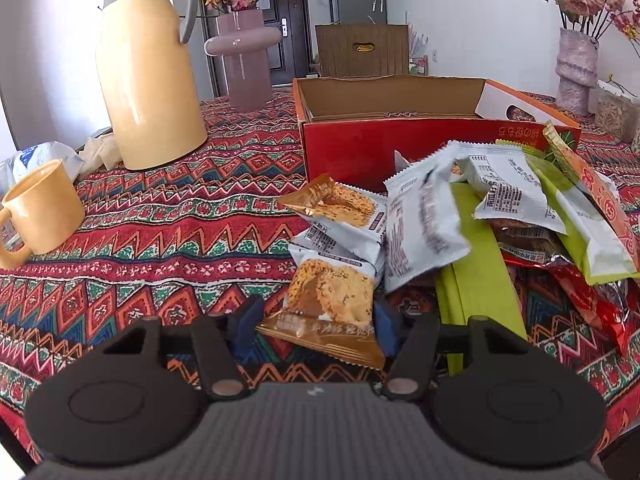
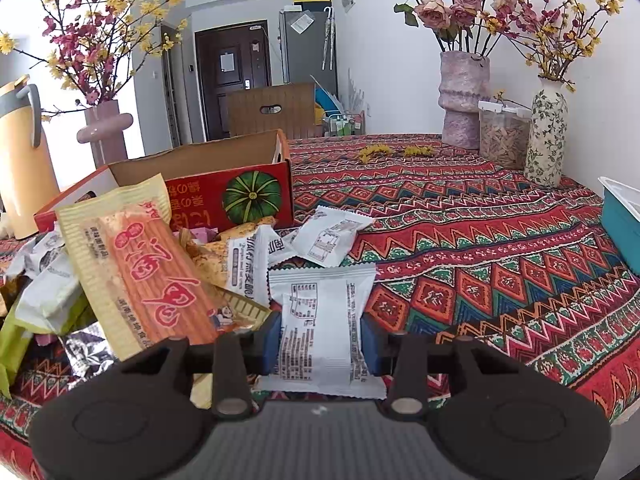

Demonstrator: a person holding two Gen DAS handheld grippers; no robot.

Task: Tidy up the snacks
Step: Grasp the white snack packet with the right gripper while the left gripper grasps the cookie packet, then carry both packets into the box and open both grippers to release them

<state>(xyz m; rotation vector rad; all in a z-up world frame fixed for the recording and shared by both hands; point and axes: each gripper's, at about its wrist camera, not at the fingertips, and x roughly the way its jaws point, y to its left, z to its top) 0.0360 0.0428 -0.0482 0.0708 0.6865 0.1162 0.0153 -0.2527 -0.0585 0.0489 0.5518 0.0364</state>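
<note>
At the bottom centre of the left wrist view, the left gripper (image 1: pixel 320 326) has its 2 blue pads pinching a brown-and-white biscuit packet (image 1: pixel 330 304) by its sides. Just above it lies a second biscuit packet (image 1: pixel 340 210), at the left edge of a heap of snack packets (image 1: pixel 500 216) filling the right half of the frame. Behind the heap stands an open red cardboard box (image 1: pixel 360 148). A yellow mug (image 1: pixel 42 210) sits at middle left, a yellow thermos jug (image 1: pixel 146 68) at upper left.

In the right wrist view, the right gripper (image 2: pixel 320 344) at bottom centre has its jaws pressed against a white snack packet (image 2: pixel 320 324), printed back facing the camera. To its left leans a long orange packet (image 2: pixel 148 268). The patterned tablecloth (image 2: pixel 500 260) spreads right, toward a floral vase (image 2: pixel 546 136) at upper right.
</note>
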